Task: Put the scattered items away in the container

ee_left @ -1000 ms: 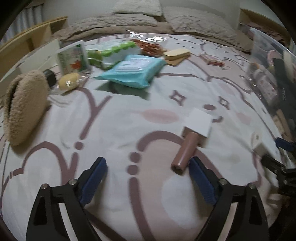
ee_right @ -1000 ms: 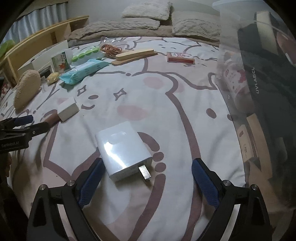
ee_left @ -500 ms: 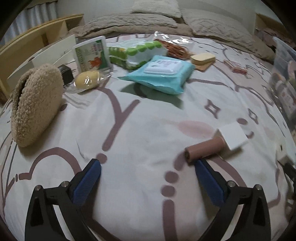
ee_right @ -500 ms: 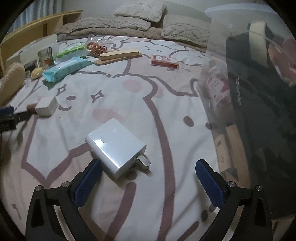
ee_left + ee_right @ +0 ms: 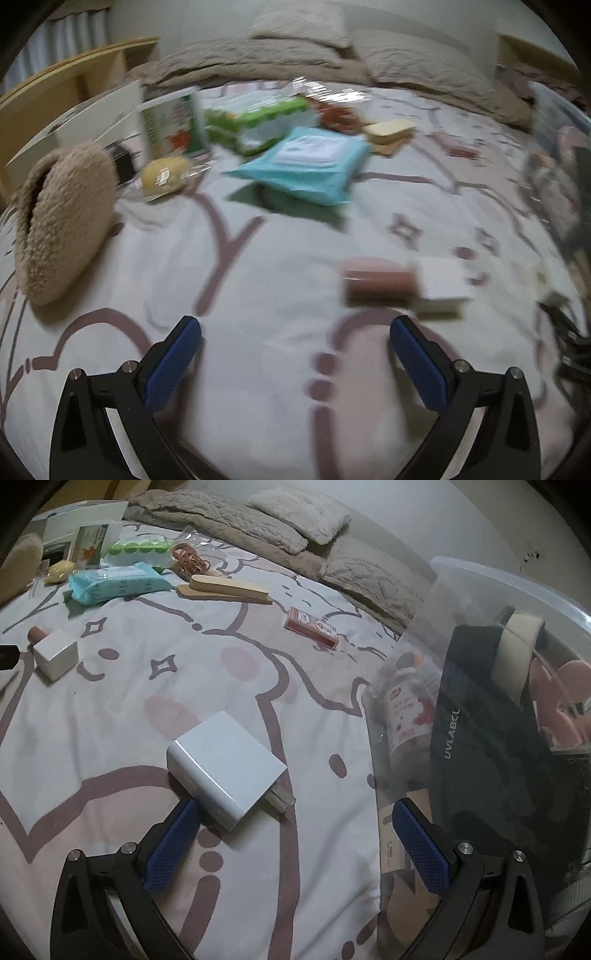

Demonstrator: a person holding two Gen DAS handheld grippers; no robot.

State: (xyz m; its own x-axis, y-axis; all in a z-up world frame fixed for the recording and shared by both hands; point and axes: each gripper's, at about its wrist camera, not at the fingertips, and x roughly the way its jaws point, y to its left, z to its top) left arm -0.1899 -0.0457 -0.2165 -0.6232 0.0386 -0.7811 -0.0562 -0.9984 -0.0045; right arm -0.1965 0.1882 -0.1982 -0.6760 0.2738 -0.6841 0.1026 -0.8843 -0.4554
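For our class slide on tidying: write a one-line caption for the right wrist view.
Right gripper, jaws opening, above a white charger on the bedspread, beside the clear container.

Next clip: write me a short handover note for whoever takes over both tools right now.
Left tool: open, empty, above the bedspread; the brown tube with white cap lies just ahead.
Right tool: jaws opening, nothing gripped; the white charger lies at its left pad.
Clear bin on the right already holds a bottle, a black box and more.
Left on the bed: charger, tube, blue wipes pack, green pack, wooden brush, red card box, fuzzy pouch and smaller bits near it.
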